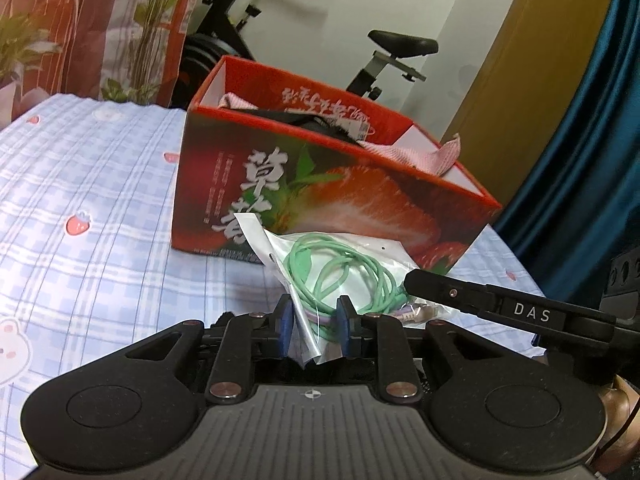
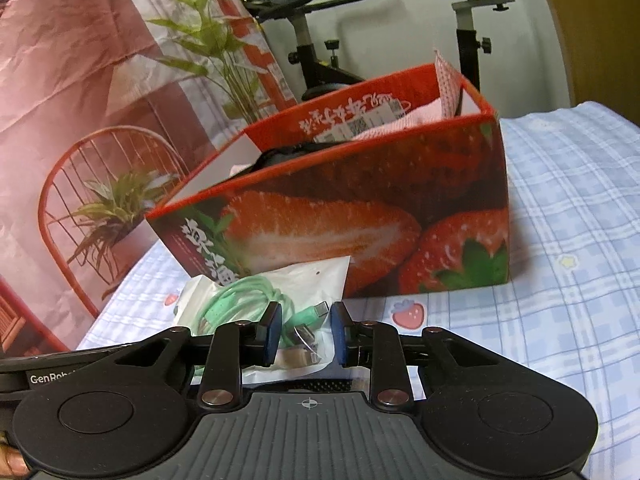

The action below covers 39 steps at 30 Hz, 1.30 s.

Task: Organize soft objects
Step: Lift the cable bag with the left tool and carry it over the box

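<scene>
Before the strawberry box (image 1: 328,200) on the bed (image 1: 88,184), both grippers, left (image 1: 316,322) and right (image 2: 305,330), grasped 1 slippery cable bag (image 1: 320,280); uneven pulling risked tearing or dropping it.

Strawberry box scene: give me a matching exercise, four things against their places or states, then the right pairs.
Things:
1. green cable bag
2. pink cloth
3. strawberry box
4. exercise bike

Places or states:
A. stands open on the checked bedsheet
B. stands behind the box, off the bed
C. pinched by the left gripper, with the right gripper around its other end
D. lies in the box, with a corner over its rim

Pairs: 1-C, 2-D, 3-A, 4-B
</scene>
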Available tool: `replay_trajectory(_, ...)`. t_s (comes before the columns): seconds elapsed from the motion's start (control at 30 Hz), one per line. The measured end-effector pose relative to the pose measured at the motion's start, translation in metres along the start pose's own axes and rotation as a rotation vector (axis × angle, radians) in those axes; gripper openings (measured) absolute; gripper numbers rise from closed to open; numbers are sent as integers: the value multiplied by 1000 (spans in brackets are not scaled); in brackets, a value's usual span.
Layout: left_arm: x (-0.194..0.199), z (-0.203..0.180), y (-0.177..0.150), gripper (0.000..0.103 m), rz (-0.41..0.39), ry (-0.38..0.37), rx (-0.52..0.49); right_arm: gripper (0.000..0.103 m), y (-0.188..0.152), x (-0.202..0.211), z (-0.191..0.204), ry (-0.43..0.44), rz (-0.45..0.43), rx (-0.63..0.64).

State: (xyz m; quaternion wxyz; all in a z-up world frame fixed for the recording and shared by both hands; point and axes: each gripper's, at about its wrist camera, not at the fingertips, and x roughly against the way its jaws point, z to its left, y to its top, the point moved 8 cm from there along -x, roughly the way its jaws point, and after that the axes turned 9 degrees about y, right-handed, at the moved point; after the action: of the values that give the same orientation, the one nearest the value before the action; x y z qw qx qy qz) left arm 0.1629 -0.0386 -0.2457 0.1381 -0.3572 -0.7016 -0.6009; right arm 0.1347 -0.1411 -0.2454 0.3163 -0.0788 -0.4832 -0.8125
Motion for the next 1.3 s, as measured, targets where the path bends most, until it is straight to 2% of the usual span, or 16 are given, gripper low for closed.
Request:
replay_trajectory(0.6,27,-9,18,24,-78,-24,-19,24,19,23,21,20,-54,35)
replay_trajectory(1.3,40,-9,22,24,-116,-44,-22,24,26,38,33,38,-85,55)
